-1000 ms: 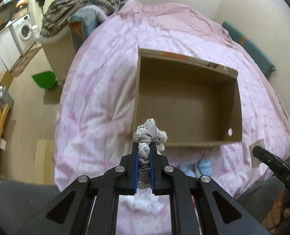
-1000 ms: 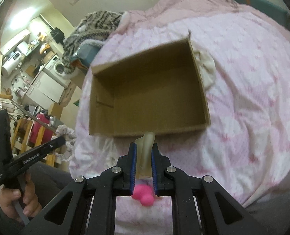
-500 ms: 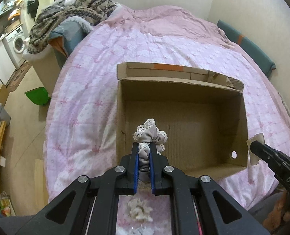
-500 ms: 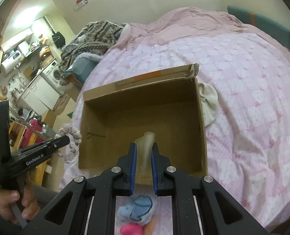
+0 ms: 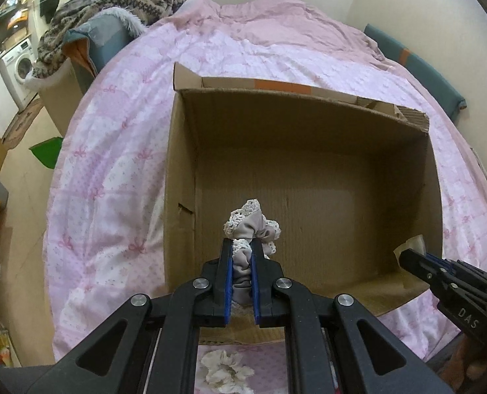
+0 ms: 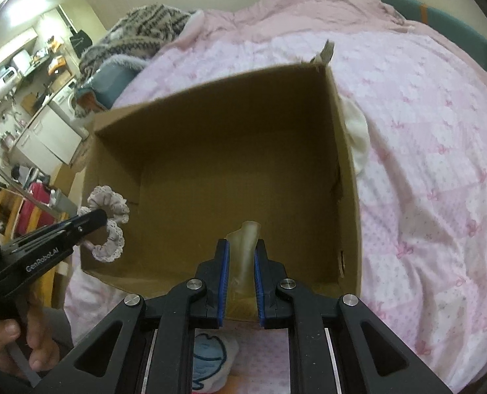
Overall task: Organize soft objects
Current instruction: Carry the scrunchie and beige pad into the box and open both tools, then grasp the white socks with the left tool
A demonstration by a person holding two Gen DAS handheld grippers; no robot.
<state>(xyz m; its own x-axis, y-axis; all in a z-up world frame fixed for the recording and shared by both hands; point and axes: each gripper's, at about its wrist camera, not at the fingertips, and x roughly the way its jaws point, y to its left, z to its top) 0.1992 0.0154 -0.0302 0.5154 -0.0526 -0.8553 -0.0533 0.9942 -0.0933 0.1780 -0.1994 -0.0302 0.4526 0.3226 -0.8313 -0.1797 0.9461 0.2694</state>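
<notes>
Both my wrist cameras are looking steeply down, close above the near edge of the cardboard box (image 5: 309, 170). They are sharing its open inside (image 6: 236, 164) and the pink bed (image 6: 424, 124) beneath.

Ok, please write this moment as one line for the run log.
left gripper: shut on scrunchie | right gripper: shut on beige piece | both over cardboard box | nothing released

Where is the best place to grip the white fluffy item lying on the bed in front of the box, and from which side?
Probably from straight above, closing on the raised ruffled middle of the white fluffy item. It lies flat and bunched on the pink bedspread, near the cardboard box, so its sides offer no firm edge.
</notes>
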